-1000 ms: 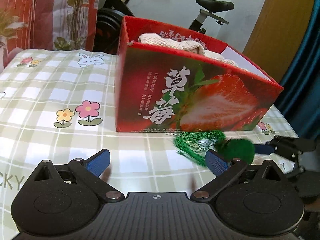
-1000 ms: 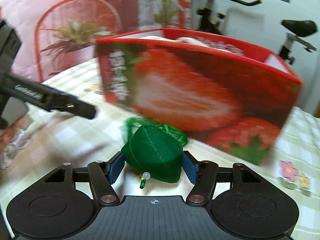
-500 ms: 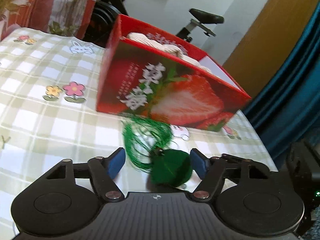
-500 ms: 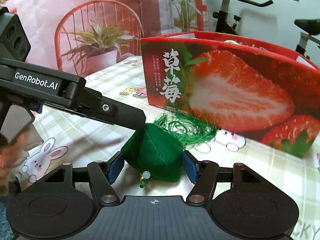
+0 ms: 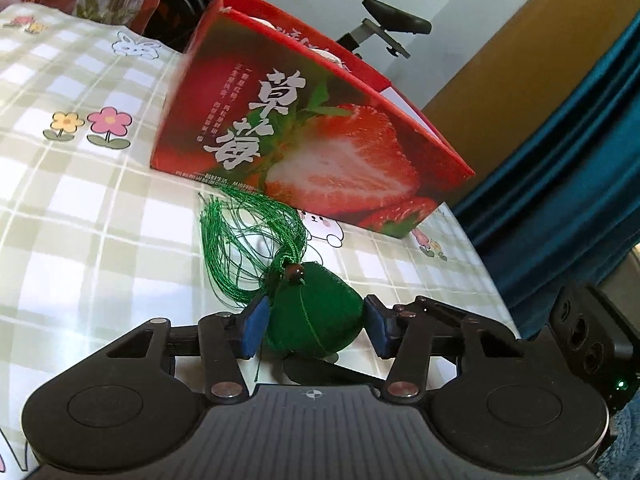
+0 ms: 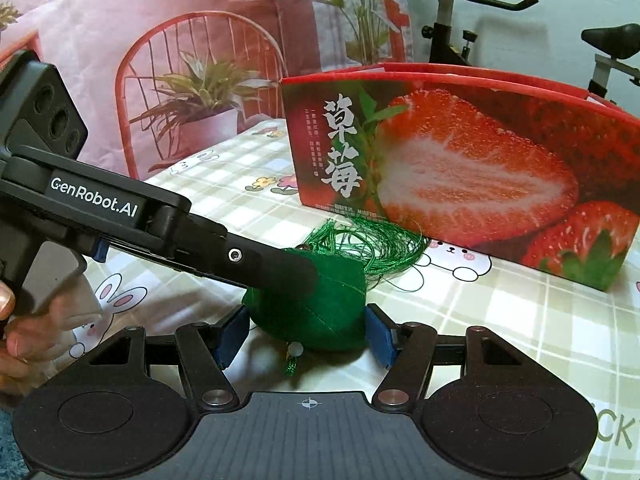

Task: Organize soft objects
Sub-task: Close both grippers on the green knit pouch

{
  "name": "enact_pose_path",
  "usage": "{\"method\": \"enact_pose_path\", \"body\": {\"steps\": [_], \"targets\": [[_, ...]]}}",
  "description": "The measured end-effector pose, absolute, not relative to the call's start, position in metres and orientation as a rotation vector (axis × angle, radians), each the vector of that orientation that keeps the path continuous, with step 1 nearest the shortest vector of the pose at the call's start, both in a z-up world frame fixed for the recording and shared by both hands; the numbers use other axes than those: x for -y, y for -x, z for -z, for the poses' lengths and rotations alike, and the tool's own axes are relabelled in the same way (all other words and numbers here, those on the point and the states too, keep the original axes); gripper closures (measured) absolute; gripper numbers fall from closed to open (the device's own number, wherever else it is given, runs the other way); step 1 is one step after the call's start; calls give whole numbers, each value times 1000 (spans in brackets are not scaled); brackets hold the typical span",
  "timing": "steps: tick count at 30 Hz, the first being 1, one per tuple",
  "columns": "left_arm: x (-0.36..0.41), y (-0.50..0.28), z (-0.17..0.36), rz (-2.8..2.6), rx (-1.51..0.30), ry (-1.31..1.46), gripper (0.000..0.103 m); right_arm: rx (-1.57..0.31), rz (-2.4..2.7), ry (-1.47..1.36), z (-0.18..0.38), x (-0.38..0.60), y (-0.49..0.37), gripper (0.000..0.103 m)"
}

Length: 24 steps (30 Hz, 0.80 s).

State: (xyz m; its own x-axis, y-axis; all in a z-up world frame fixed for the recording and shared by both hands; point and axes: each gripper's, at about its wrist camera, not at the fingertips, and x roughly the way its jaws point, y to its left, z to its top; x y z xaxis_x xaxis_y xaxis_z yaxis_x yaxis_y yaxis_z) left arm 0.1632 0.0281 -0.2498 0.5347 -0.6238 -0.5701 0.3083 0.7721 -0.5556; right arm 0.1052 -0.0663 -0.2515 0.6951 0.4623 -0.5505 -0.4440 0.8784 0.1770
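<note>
The strawberry box stood close behind the green pouch, which was gripped by the right gripper while the left gripper had just been closing on it. A two-sided pull could tear it, or the tassel could snag.
</note>
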Motion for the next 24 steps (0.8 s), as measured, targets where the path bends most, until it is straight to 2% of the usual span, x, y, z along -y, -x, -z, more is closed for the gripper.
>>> {"method": "enact_pose_path", "body": {"steps": [18, 24], "targets": [[-29, -159, 250, 577, -831, 399, 50, -606, -509, 4, 252, 64, -103, 46], [-26, -159, 226, 593, -782, 351, 50, -559, -503, 8, 233, 67, -101, 46]]}}
